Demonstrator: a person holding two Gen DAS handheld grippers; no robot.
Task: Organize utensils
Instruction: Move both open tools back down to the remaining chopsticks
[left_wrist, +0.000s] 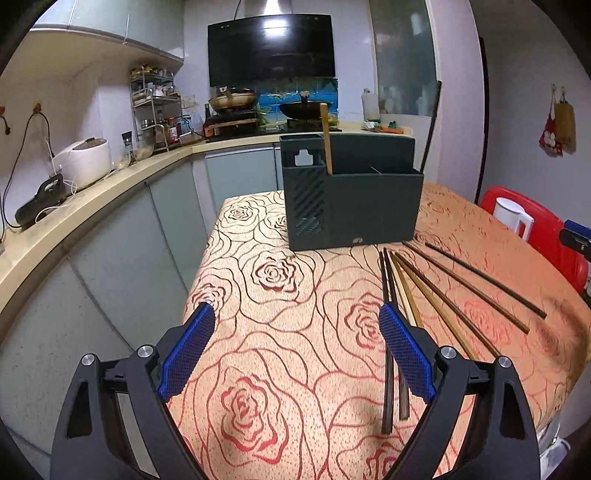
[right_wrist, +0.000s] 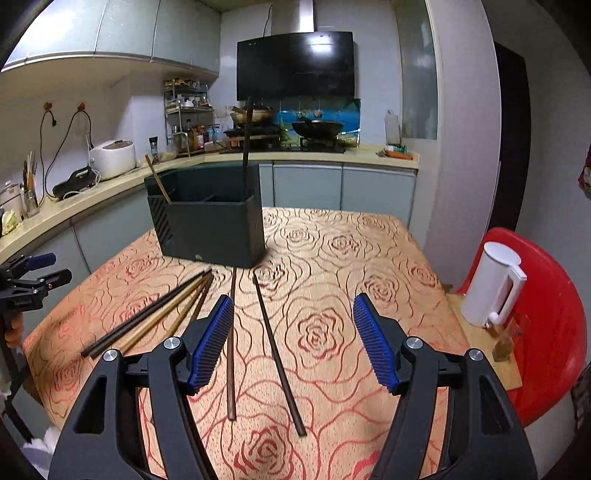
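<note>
No writing is legible; a small pale mark on the lower front of the holder (right_wrist: 210, 225) cannot be read. Left gripper (left_wrist: 297, 341): jaws wide apart, holding nothing, above the rose-patterned table (left_wrist: 280, 332). Its right finger (left_wrist: 402, 350) overlaps two dark chopsticks (left_wrist: 391, 354) in the view; contact cannot be told. Right gripper (right_wrist: 291, 334): jaws wide apart, empty. Two separate dark chopsticks (right_wrist: 277, 354) lie on the table between and ahead of its fingers, the left one passing just beside the left finger (right_wrist: 212, 345). A bunch of about four chopsticks (right_wrist: 155, 317) lies to its left. The dark green holder stands ahead of both grippers, well apart from them, with one light chopstick (right_wrist: 157, 179) leaning at its left end and one dark chopstick (right_wrist: 246, 144) upright at its right. White kettle (right_wrist: 493, 288): to the right, on a red chair (right_wrist: 554, 314).
</note>
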